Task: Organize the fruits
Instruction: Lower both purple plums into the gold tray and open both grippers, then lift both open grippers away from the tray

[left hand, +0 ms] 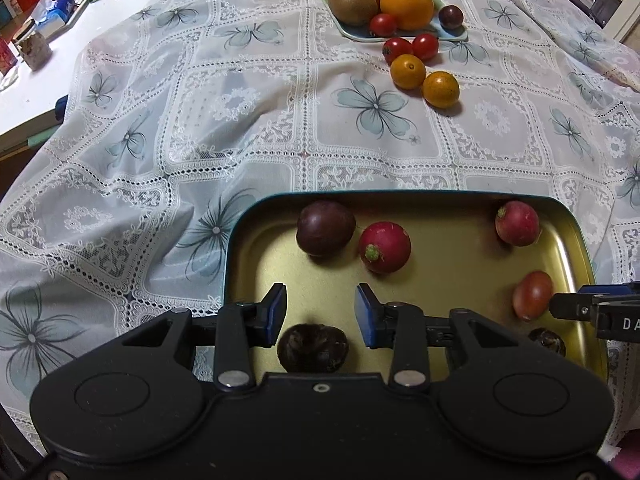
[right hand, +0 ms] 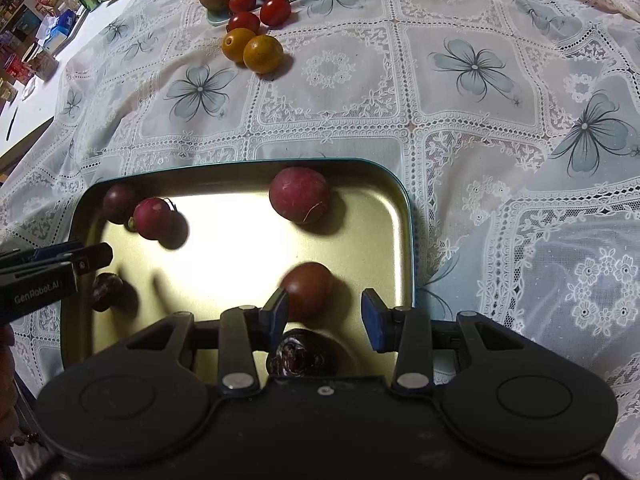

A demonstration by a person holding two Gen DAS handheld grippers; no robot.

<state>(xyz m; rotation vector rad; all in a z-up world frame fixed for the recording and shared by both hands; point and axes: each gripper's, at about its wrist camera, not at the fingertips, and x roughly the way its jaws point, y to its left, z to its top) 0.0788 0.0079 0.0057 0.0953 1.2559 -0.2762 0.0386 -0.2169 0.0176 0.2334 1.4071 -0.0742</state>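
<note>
Left hand-held gripper open over the near left part of the gold tray, gripping nothing; dark wrinkled fruit lying just below, between its fingers. Further right in the tray: dark plum, radish beside it, second radish at the far right corner. Right hand-held gripper open too, empty, reddish-brown tomato against its left finger. Far off on the bench's lace cloth, small plate with more fruit.

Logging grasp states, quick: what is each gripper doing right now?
Left gripper: open, holding nothing, over the gold tray.
Right gripper: open, holding nothing, a dark tomato just beyond its fingertips.
</note>
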